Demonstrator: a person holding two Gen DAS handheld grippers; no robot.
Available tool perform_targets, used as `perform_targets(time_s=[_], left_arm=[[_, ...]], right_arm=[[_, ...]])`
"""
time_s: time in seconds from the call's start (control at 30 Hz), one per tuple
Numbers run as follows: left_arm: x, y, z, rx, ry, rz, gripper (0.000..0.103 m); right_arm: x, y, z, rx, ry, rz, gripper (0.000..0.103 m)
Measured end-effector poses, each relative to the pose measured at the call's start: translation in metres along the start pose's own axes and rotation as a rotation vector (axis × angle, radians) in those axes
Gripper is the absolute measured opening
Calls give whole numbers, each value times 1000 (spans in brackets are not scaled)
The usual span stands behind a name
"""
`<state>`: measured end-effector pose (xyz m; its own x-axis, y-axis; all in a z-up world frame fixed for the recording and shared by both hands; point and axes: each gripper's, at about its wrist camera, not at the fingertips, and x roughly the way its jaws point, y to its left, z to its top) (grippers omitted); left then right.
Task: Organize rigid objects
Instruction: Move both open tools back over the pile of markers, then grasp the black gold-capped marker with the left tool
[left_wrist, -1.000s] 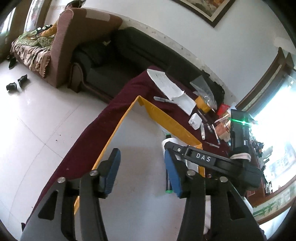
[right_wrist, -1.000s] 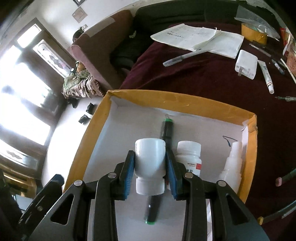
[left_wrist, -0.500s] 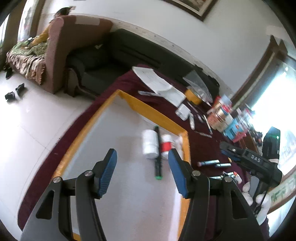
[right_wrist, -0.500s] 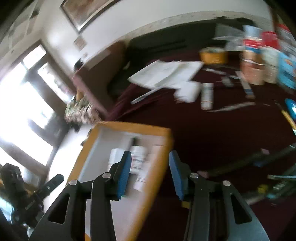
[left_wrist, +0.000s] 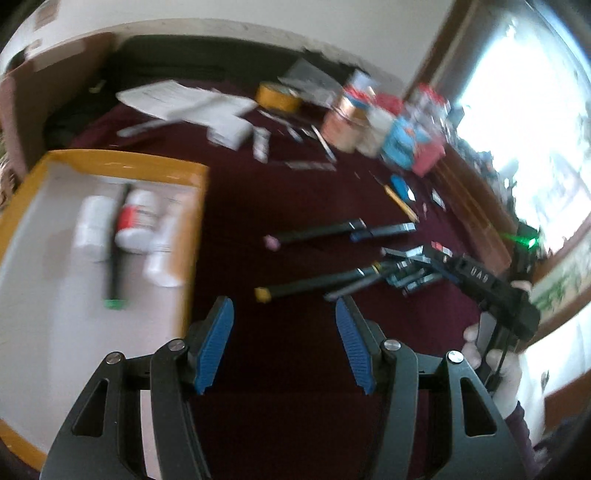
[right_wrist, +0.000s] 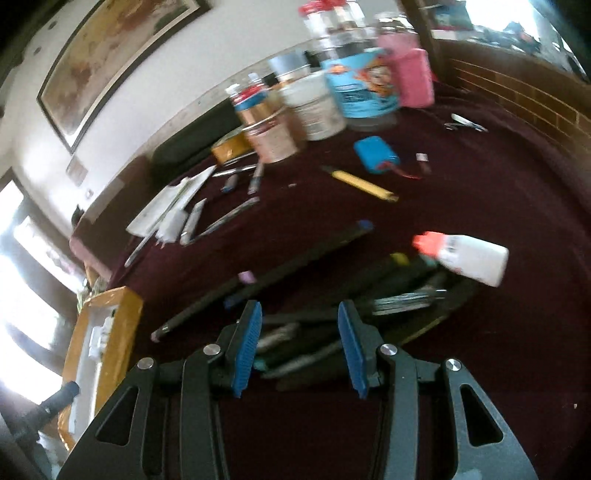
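We hold both grippers with jaws apart and empty: left gripper (left_wrist: 283, 343) over bare bench (left_wrist: 295, 206), right gripper (right_wrist: 298, 345) over the pen pile (right_wrist: 369, 295). Both just widened.

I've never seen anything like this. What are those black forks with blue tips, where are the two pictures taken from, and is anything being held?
No robot here: a person carries a two-fingered tool in each hand, and a camera on each looks along its fingers. One picture is from the left tool, the other from the right tool. Both stand open and empty above a dark red cloth. On the cloth lie dark markers, a white glue bottle, a yellow cutter, papers and jars. At the left a yellow-rimmed tray holds white bottles and a marker. The pictures are blurred.
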<state>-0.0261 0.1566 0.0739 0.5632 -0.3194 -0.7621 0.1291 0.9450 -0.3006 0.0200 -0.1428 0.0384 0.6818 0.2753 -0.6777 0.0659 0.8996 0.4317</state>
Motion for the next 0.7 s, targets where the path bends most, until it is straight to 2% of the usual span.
perform_targets(time_s=[0.07, 0.17, 0.3, 0.37, 0.4, 0.47, 0.5, 0.57, 0.7], left_arm=[[19, -16, 1, 51, 31, 10, 56], [52, -41, 4, 190, 81, 53, 56], [89, -66, 5, 391, 98, 145, 56], [102, -75, 3, 451, 106, 173, 57], [101, -78, 3, 456, 81, 171, 56], [100, -79, 3, 432, 102, 156, 48], [98, -81, 0, 440, 108, 145, 41], [90, -85, -9, 470, 118, 117, 21], [72, -84, -36, 475, 164, 55, 21]], right_arm=[[-5, -11, -1, 13, -28, 9, 38], [-8, -19, 0, 38, -61, 43, 38], [-7, -17, -1, 41, -47, 75, 38], [-4, -13, -3, 15, -39, 75, 38], [-3, -11, -4, 6, -36, 75, 38], [-1, -8, -6, -7, -26, 79, 38], [-1, -7, -7, -11, -23, 79, 38], [0, -7, -8, -12, -18, 77, 38], [-2, -10, -9, 0, -20, 73, 38]])
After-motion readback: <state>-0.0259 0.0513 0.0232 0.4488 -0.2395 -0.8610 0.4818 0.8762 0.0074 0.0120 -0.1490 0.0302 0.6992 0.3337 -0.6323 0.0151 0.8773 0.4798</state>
